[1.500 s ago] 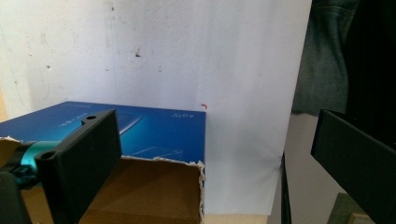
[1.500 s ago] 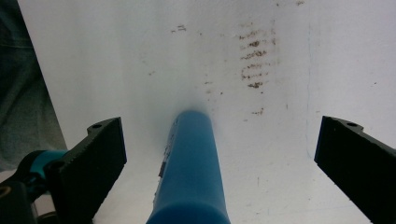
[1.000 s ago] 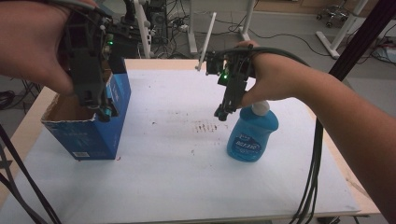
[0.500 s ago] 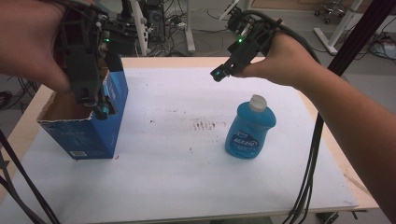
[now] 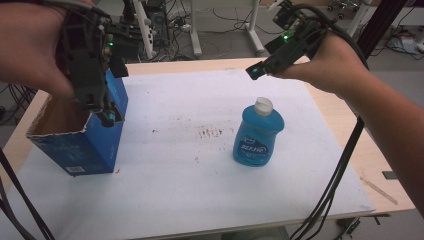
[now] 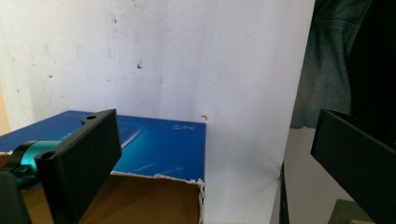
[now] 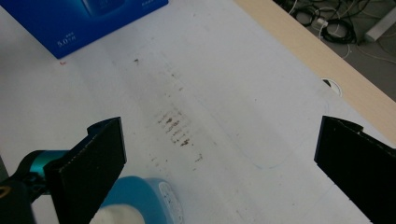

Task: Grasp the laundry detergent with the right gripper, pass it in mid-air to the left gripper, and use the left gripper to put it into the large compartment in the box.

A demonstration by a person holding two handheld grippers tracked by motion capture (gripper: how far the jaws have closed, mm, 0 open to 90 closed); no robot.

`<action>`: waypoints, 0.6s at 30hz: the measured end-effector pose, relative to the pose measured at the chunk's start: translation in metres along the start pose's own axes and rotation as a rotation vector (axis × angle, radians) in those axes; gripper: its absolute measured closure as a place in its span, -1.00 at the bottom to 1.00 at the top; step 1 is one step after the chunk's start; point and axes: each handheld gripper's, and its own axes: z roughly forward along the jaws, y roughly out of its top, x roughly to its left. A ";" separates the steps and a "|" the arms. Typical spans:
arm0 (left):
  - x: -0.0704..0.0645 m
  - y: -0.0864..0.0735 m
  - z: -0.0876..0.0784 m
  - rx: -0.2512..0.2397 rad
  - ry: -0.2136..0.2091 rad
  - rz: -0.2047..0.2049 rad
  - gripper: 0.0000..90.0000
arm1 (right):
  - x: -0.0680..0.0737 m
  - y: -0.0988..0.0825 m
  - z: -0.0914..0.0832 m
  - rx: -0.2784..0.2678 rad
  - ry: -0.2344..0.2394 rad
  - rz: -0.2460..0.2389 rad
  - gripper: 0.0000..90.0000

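Blue bottle (image 5: 258,134) mid-sheet, well apart from box (image 5: 80,142); both grippers spread wide, empty.

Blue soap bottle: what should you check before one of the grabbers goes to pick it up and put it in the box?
1. Blue soap bottle stands upright on the white mat, with nothing touching it: ok.
2. White cap is on the bottle: ok. Whether it is shut tight: cannot tell.
3. Right gripper is open wide and holds nothing: ok.
4. Right gripper is lined up on the bottle: not ok, it hangs above and behind it.
5. Blue box is open at the top: ok.
6. Way into the box is free: not ok, the open left gripper hangs over its right edge.
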 end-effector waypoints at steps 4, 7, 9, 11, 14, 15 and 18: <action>-0.001 0.003 -0.001 0.004 0.001 0.004 -0.96 | -0.006 -0.020 -0.014 -0.074 0.000 0.045 -0.97; -0.002 0.004 -0.001 0.006 0.002 0.001 -0.96 | -0.008 -0.033 -0.020 -0.104 -0.014 0.048 -0.98; -0.002 0.005 -0.001 0.006 0.003 0.002 -0.96 | -0.008 -0.036 -0.020 -0.109 -0.015 0.047 -0.98; -0.003 0.005 -0.002 0.006 0.003 0.001 -0.96 | -0.007 -0.048 -0.024 -0.125 -0.014 0.049 -0.98; -0.004 0.004 -0.002 0.008 0.003 0.001 -0.96 | -0.005 -0.058 -0.026 -0.133 -0.016 0.046 -0.98; -0.004 0.004 -0.001 0.009 0.003 0.002 -0.96 | -0.005 -0.061 -0.026 -0.135 -0.014 0.046 -0.98; -0.004 0.004 -0.001 0.015 0.004 0.003 -0.96 | -0.003 -0.069 -0.028 -0.144 -0.012 0.047 -0.98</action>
